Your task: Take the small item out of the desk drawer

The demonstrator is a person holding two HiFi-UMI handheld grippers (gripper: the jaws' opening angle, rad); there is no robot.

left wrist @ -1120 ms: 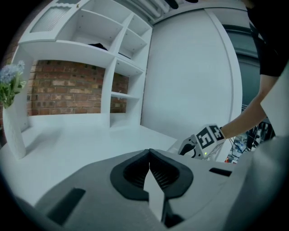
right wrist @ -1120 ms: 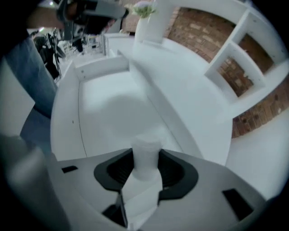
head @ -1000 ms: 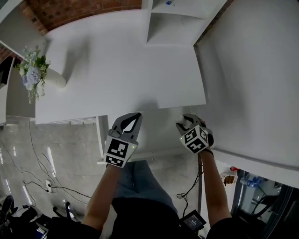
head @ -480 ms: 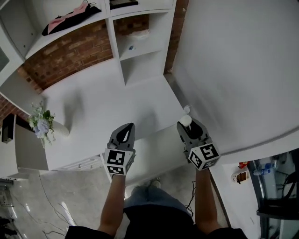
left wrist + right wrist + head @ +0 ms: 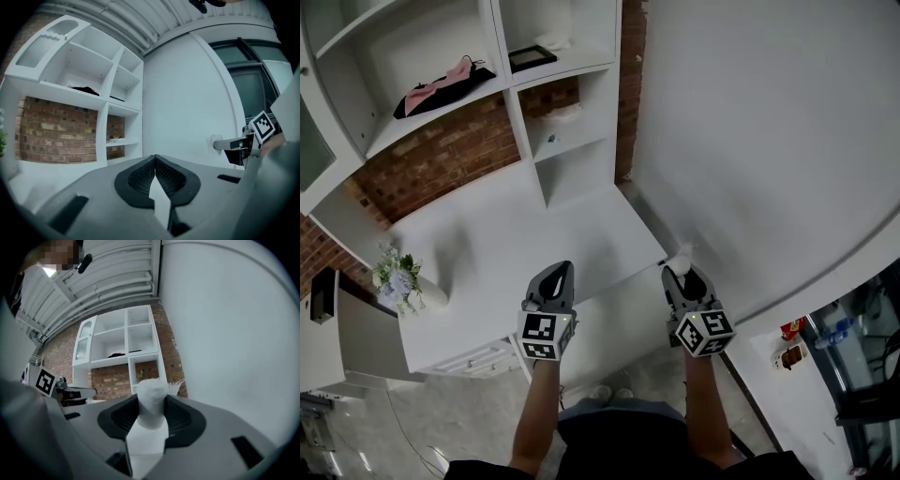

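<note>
white shelving [image 5: 572, 141] on a brick wall [image 5: 441, 150] backs a white desk [image 5: 534, 244], with a vase of flowers [image 5: 403, 281] at its far left. the small white item [image 5: 151, 401] sits between the jaws of the right gripper [image 5: 151, 416], pinched at its waist by both pads, so the jaws stand fairly wide around it. its long axis runs along the jaws, and its rounded top pokes out past the tips. in the head view the item [image 5: 679, 265] is lifted just off the desk's right front corner, beside the pale lower panel that is probably the open drawer [image 5: 614, 314]. the left gripper [image 5: 155, 176] has its jaws pressed together on nothing and hangs level with the right, well apart from the item. the desk top lies ahead and to the left of the right gripper, so any set-down falls to that hand.
</note>
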